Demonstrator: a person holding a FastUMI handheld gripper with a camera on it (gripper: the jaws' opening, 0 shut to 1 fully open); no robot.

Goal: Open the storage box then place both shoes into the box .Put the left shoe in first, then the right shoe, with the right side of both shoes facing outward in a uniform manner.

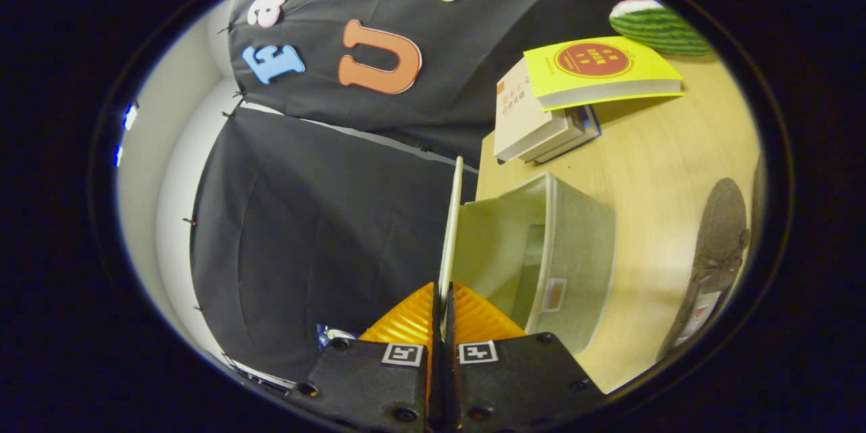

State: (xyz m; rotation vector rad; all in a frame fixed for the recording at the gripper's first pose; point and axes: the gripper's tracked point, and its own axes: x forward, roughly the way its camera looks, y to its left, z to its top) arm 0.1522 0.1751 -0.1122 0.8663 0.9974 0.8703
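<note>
**Lid pinched, box standing open on the bench**

Black cloth hangs as the booth's wall (pixel 325 216) beyond and to one side of my fingers, with a pale plain wall past it. On the other side runs a light wooden bench (pixel 663 169), which appears tilted in my view.

Just ahead of the fingers sits the storage box (pixel 575 250), a pale greenish-grey fabric container resting on the bench. Its mouth faces me, and what I can see of the inside looks bare; the far depth I cannot make out. A small label patch shows on its near face.

My gripper (pixel 443 298) has its fingers drawn almost together, both pressing on the thin lid (pixel 452 223) of the box, whose pale edge rises straight out from between them and stands beside the box's opening.

Beyond the box, further along the bench, lies a stack of books (pixel 541 118), a yellow-covered one (pixel 595 67) on top. Past those rests a green striped round thing like a watermelon (pixel 656 24). Well apart from the fingers, beyond the box's side, a dark shoe (pixel 717 250) lies on the bench.
</note>
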